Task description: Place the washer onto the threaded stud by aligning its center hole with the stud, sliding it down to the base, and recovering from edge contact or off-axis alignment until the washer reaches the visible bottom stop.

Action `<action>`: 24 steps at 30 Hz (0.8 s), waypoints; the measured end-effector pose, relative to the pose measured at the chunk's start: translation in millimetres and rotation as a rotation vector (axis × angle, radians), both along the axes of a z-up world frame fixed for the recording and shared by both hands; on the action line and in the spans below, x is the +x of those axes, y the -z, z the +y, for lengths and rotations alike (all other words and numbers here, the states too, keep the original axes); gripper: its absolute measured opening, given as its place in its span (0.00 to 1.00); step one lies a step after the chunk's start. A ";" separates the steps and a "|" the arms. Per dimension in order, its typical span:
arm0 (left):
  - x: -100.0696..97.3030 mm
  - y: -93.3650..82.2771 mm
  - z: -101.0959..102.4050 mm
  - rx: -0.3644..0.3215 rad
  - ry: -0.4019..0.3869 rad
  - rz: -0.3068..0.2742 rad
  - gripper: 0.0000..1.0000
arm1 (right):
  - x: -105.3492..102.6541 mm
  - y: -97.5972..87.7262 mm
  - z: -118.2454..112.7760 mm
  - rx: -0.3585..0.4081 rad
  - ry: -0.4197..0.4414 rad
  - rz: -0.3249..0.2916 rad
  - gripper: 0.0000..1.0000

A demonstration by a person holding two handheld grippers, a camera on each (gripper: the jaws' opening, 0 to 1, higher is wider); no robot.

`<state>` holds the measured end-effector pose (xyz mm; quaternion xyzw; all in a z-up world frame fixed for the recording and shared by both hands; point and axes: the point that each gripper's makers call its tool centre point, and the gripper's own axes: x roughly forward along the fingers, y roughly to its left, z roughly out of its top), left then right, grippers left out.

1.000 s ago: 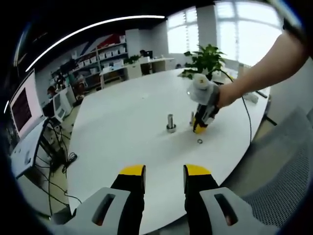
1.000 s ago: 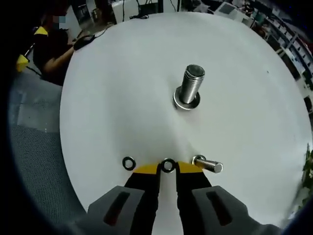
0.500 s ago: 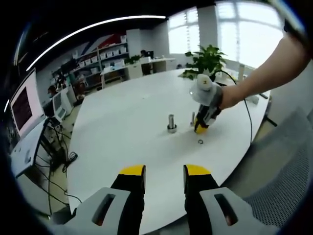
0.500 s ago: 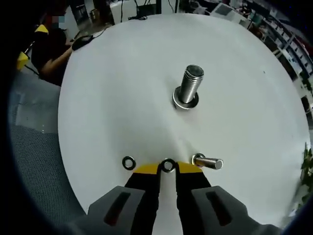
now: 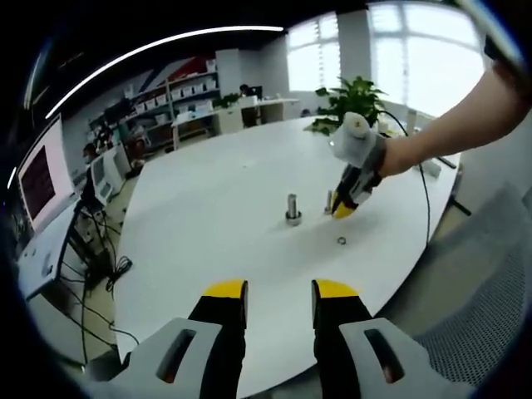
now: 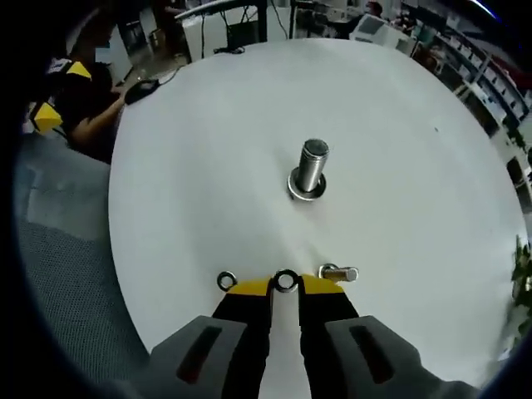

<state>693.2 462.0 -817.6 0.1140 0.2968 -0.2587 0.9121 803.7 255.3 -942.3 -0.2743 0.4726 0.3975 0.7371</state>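
A steel threaded stud stands upright on the round white table, with a washer around its base. My right gripper is shut on a small washer, held on edge between the yellow tips, short of the stud and above the tabletop. A second washer lies flat just left of the tips. The left gripper view has the stud, the right gripper close on its right, and the loose washer. My left gripper hangs open off the table's near edge, nothing between its jaws.
A spare bolt lies on its side right of my right gripper's tips. A person sits at the table's far rim. A potted plant stands at the back, a grey mesh chair on the right, a monitor to the left.
My right gripper has risen and drawn back with the washer, so the stud looks smaller in its view. The left gripper has stayed where it was.
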 end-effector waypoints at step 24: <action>-0.4 -0.5 -0.3 -0.003 0.002 -0.001 0.29 | 1.7 -38.8 -25.3 0.015 0.026 -0.049 0.13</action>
